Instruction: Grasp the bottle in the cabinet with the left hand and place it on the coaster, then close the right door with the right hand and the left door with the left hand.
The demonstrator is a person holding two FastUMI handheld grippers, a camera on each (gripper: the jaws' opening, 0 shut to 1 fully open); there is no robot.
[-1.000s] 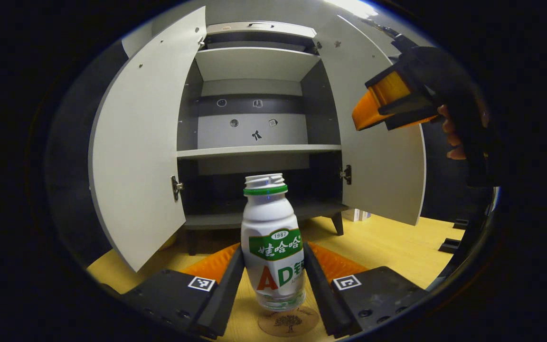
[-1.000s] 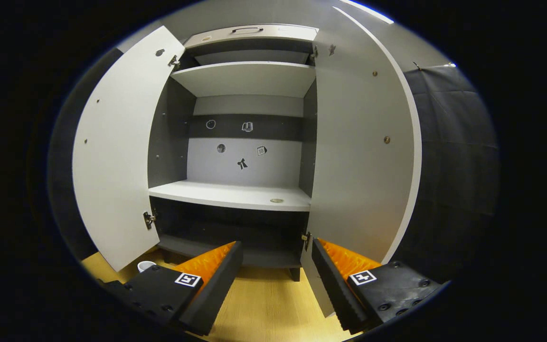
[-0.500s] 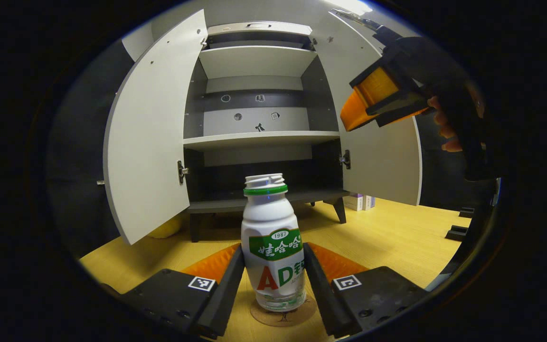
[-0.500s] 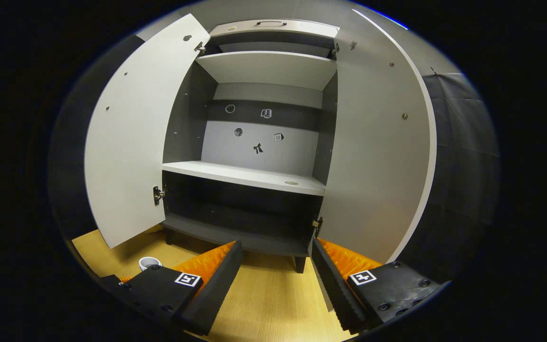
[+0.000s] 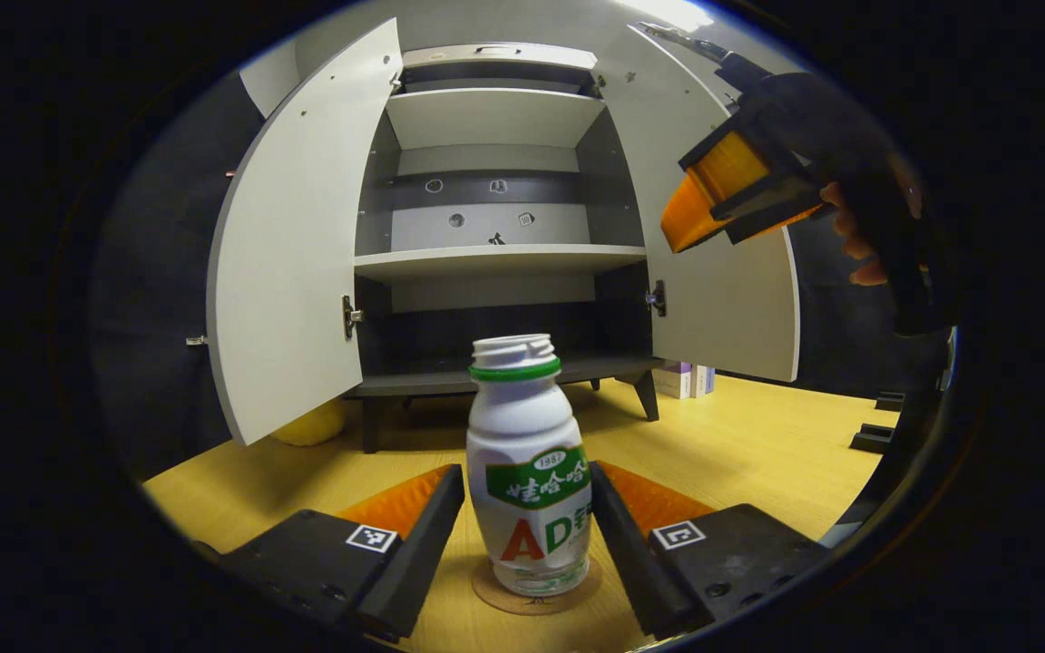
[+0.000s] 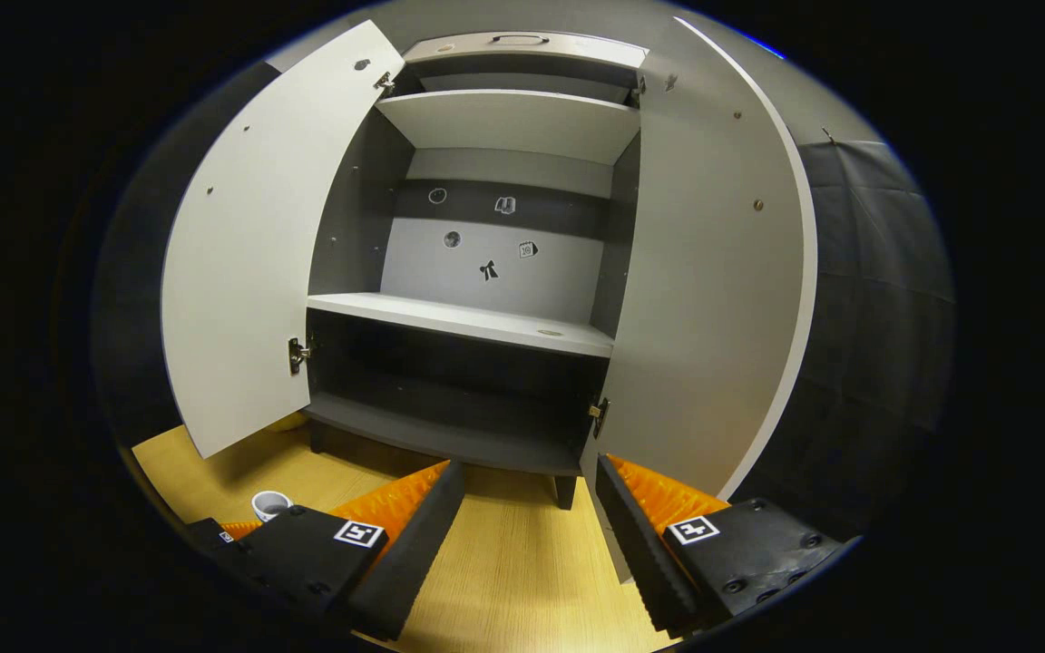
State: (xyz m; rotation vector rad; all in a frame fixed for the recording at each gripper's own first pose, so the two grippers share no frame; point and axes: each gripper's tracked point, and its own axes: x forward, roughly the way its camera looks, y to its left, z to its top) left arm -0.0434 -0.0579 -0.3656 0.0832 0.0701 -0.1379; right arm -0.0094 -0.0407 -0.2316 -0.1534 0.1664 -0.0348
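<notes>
Left gripper view was centred on a white plastic bottle with a green neck ring and a green and red label (image 5: 530,472), which stood upright on a round brown cork coaster (image 5: 536,595) on the yellow wooden desk (image 5: 758,453). The left gripper (image 5: 527,526) was seen with its jaws apart, one finger on each side of the bottle; the right finger lay close against the label, while a narrow gap was visible at the left finger, so no clamping was shown. Behind the bottle, a grey cabinet with dark inner walls (image 5: 495,263) was seen with both doors swung open: the pale grey left door (image 5: 296,263) and the pale grey right door (image 5: 722,299). At the upper right, the right gripper (image 5: 736,186) was seen held by a hand (image 5: 849,236), near the right door's face; whether it touched the door could not be told.

Right gripper view looked into the same cabinet, its shelves bare apart from small stickers on the back panel (image 6: 486,240). The right gripper's jaws were seen apart, with nothing between them. The bottle's cap end was seen low at the left.
</notes>
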